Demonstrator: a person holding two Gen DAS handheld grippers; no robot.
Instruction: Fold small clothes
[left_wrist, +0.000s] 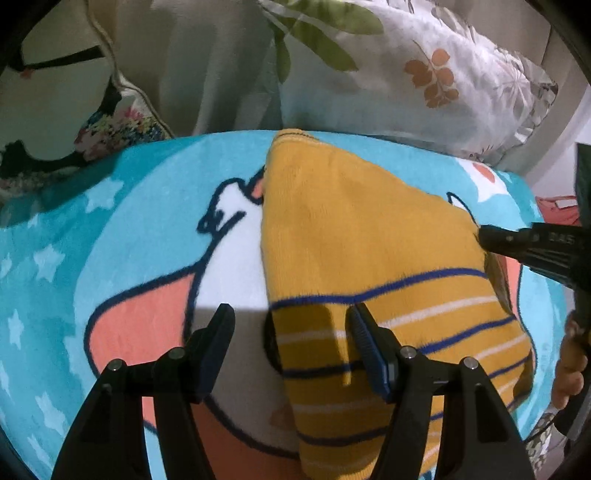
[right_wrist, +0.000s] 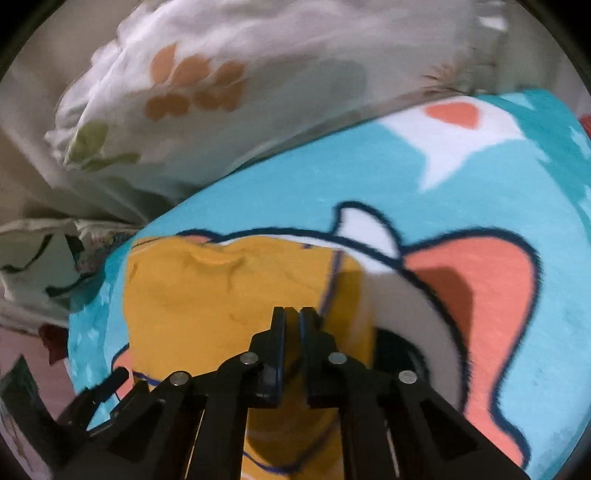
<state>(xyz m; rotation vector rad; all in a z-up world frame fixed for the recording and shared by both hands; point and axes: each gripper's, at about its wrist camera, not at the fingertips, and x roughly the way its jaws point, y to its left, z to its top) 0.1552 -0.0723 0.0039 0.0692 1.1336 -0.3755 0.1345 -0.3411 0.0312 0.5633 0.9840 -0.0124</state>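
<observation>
Turquoise cartoon blanket (left_wrist: 155, 206) carried the yellow striped garment (left_wrist: 351, 236) at its centre. Your right gripper (right_wrist: 293, 314) had pinched its far edge; your left gripper (left_wrist: 291, 321) hung half-open, empty, over the near edge. You needed both corners pinched before lifting evenly.

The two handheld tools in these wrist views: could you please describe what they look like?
The left tool is matte black, with angular linkage arms joined by silver rivets; one finger carries a ribbed blue pad. The right tool has the same black linkages and silver rivets. Seen from the left wrist view, its body bears white lettering, too blurred to read.
</observation>
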